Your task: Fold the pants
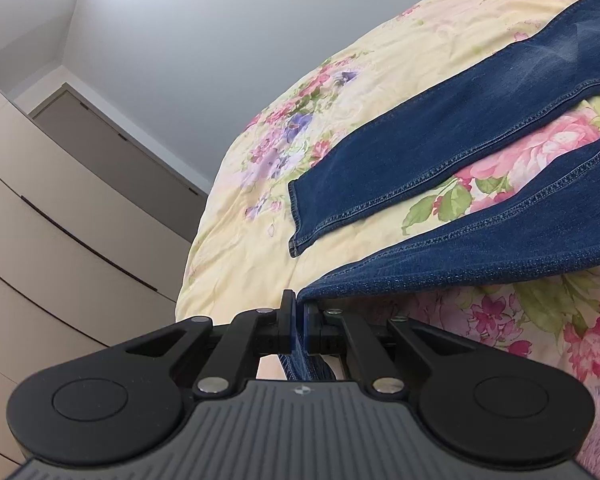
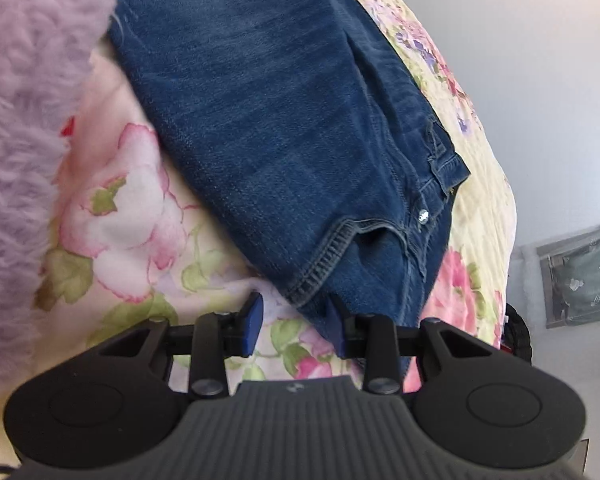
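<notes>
Your left gripper [image 1: 299, 322] sits right up against the lens with its jaws pinched nearly together on the hem end of one leg of the jeans [image 1: 440, 148], and you can see a strip of denim hanging down between the blue pads. That leg is lifted off the floral bedspread [image 1: 236, 248] at your end and runs away to the right, while the other leg lies flat on the bed further back, its hem pointing toward the beige drawers [image 1: 60, 220]. Over on your right gripper [image 2: 296, 320], the jaws are spread wide and have hold of nothing; the right pad is touching the waistband corner of the jeans [image 2: 268, 120] and the left pad is over bare bedspread [image 2: 140, 220]. Waist end of the pants lies flat on the bed there, button and pocket opening facing up. Fuzzy lilac fabric [image 2: 24, 140] fills the left edge of that view, too blurry to say what it is.
</notes>
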